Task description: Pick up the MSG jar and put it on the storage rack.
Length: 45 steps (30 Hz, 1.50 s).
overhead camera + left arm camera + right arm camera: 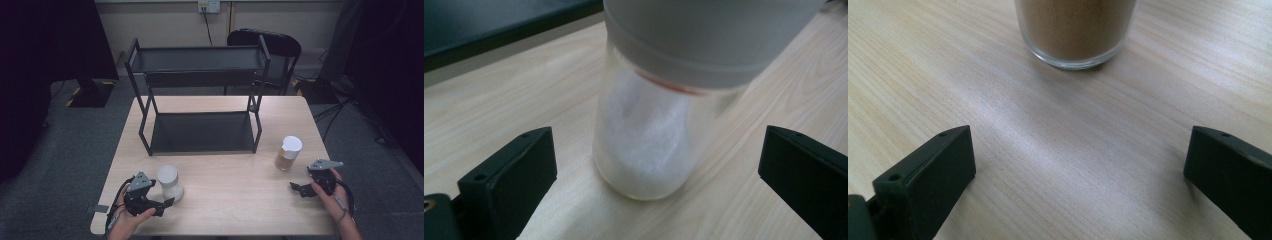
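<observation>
A clear jar of white powder (170, 183) (649, 135) with a pale lid stands upright near the table's front left. My left gripper (157, 197) (651, 175) is open, its jaws wide on either side of the jar's base without touching it. A second jar holding brown powder (288, 153) (1075, 30), also white-lidded, stands at the right. My right gripper (306, 186) (1078, 175) is open just in front of it, with bare table between the jaws.
A black two-tier metal shelf rack (200, 95) stands at the back middle of the wooden table (235, 195). A dark chair (270, 45) sits behind the table. The person's hands come in at the front edge.
</observation>
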{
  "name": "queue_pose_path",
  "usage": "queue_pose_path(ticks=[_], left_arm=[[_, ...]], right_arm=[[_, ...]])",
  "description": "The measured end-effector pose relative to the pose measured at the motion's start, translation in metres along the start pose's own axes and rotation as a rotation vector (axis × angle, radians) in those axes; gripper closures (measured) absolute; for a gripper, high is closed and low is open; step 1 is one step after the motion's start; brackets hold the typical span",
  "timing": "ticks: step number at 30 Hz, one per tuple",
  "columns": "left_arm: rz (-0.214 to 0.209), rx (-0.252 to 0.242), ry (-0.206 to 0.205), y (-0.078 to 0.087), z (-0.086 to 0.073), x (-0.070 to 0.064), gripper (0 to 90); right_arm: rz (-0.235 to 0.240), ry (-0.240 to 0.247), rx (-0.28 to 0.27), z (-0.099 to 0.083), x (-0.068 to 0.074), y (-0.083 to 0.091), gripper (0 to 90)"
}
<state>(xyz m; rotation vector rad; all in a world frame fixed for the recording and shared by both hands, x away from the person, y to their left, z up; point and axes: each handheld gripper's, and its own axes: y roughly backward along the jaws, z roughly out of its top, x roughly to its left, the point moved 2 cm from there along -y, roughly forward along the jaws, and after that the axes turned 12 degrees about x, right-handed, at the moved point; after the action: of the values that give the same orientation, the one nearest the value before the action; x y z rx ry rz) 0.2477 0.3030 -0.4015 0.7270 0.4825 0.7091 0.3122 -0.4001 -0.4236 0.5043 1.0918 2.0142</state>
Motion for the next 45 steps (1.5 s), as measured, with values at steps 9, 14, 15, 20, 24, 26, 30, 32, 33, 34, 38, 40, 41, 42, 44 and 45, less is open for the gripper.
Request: queue_pose_path(ticks=[9, 14, 15, 20, 24, 26, 30, 32, 33, 34, 38, 40, 41, 42, 44, 45], left_arm=[[-0.019, -0.048, 0.026, 0.000, 0.010, 0.001, 2.1], [-0.018, -0.051, 0.011, -0.001, 0.016, 0.000, 6.3], [-0.016, -0.051, 0.006, -0.002, 0.017, 0.000, 7.2], [-0.016, -0.065, -0.004, -0.003, 0.020, 0.000, 15.6], [-0.016, -0.081, -0.019, -0.004, 0.022, 0.000, 22.1], [-0.011, -0.086, -0.027, -0.005, 0.023, 0.000, 24.0], [-0.016, -0.095, -0.051, -0.007, 0.023, 0.000, 29.9], [-0.008, -0.097, -0.062, -0.008, 0.023, -0.001, 30.8], [-0.001, -0.098, -0.074, -0.009, 0.023, -0.002, 31.4], [0.004, -0.100, -0.078, -0.009, 0.023, -0.003, 31.9], [0.023, -0.101, -0.105, -0.008, 0.023, -0.006, 33.7], [0.036, -0.102, -0.116, -0.008, 0.023, -0.008, 34.5], [0.041, -0.103, -0.115, -0.007, 0.024, -0.008, 34.5], [0.041, -0.103, -0.115, -0.007, 0.024, -0.008, 34.7], [0.047, -0.106, -0.116, -0.007, 0.024, -0.009, 34.7], [0.049, -0.107, -0.115, -0.008, 0.024, -0.010, 34.7]], right_arm=[[0.000, 0.000, 0.000, 0.000, 0.000, 0.000, 0.0], [0.000, 0.000, 0.000, 0.000, 0.000, 0.000, 0.0], [0.000, 0.000, 0.000, 0.000, 0.000, 0.000, 0.0], [0.000, 0.000, 0.000, 0.000, 0.000, 0.000, 0.0], [0.000, 0.000, 0.000, 0.000, 0.000, 0.000, 0.0], [0.000, 0.000, 0.000, 0.000, 0.000, 0.000, 0.0], [0.000, 0.000, 0.000, 0.000, 0.000, 0.000, 0.0], [0.000, 0.000, 0.000, 0.000, 0.000, 0.000, 0.0], [0.000, 0.000, 0.000, 0.000, 0.000, 0.000, 0.0], [0.000, 0.000, 0.000, 0.000, 0.000, 0.000, 0.0], [0.000, 0.000, 0.000, 0.000, 0.000, 0.000, 0.0], [0.000, 0.000, 0.000, 0.000, 0.000, 0.000, 0.0], [0.000, 0.000, 0.000, 0.000, 0.000, 0.000, 0.0], [0.000, 0.000, 0.000, 0.000, 0.000, 0.000, 0.0], [0.000, 0.000, 0.000, 0.000, 0.000, 0.000, 0.0], [0.000, 0.000, 0.000, 0.000, 0.000, 0.000, 0.0]])
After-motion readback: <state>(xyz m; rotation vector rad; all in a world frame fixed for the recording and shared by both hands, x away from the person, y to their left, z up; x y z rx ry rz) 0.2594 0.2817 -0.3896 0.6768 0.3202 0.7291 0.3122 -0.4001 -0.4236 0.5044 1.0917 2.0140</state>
